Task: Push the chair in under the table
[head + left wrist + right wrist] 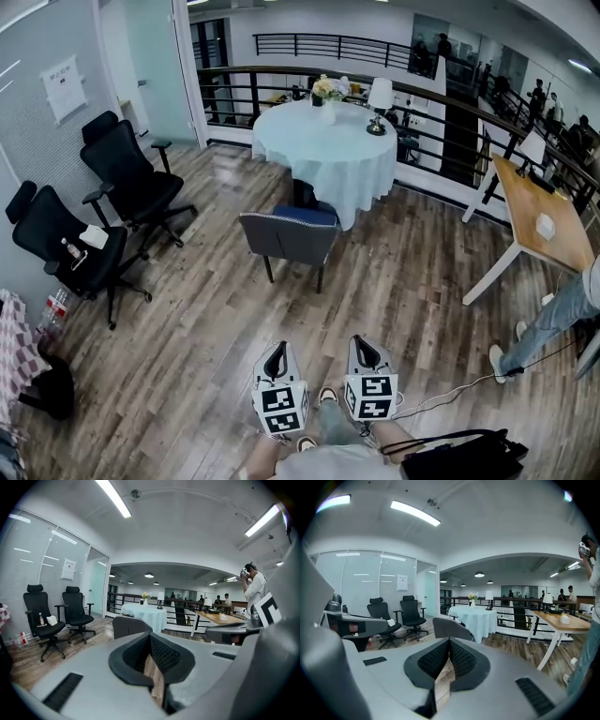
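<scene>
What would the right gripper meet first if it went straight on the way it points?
Most likely the backrest of the grey chair, straight ahead of the right gripper; only wood floor lies between. It tilts slightly down, so the floor could come first.

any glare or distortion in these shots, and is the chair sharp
Head view: the railing bows from wide-angle distortion, pale sheen on the floor by the table, chair sharp. Left gripper view: ceiling light blown out, corners black. Right gripper view: same black corners, chair fairly sharp.
</scene>
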The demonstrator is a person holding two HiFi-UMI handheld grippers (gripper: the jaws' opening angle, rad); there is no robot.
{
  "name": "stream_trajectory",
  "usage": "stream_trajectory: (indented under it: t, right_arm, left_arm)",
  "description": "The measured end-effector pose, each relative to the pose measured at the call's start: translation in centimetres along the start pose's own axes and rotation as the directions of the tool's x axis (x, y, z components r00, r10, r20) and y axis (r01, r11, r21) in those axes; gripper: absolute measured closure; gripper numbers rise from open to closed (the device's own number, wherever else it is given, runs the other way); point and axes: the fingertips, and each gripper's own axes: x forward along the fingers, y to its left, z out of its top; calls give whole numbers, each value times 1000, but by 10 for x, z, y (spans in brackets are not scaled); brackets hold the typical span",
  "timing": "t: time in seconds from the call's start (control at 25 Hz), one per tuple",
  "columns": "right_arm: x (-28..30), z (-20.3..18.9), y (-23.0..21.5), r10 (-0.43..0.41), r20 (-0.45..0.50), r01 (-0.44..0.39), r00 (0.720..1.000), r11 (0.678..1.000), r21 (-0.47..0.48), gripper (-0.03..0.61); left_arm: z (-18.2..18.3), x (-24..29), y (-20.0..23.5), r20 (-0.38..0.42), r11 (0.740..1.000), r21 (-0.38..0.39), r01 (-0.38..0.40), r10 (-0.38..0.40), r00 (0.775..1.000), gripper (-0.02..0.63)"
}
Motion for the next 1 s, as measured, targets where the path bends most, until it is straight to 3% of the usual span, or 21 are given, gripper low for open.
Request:
stream_trajectory:
  t: [0.56, 1.0]
  right_arm:
    - [95, 37, -53, 40, -5, -40, 999, 999, -22, 561]
    - [154, 53, -106, 56, -10, -56, 998, 998, 15, 561]
  left_arm:
    - [37, 112, -11, 7, 1000, -21, 10, -10, 1000, 614]
    - [59, 185, -28, -7, 1000, -1, 9, -9, 1000, 614]
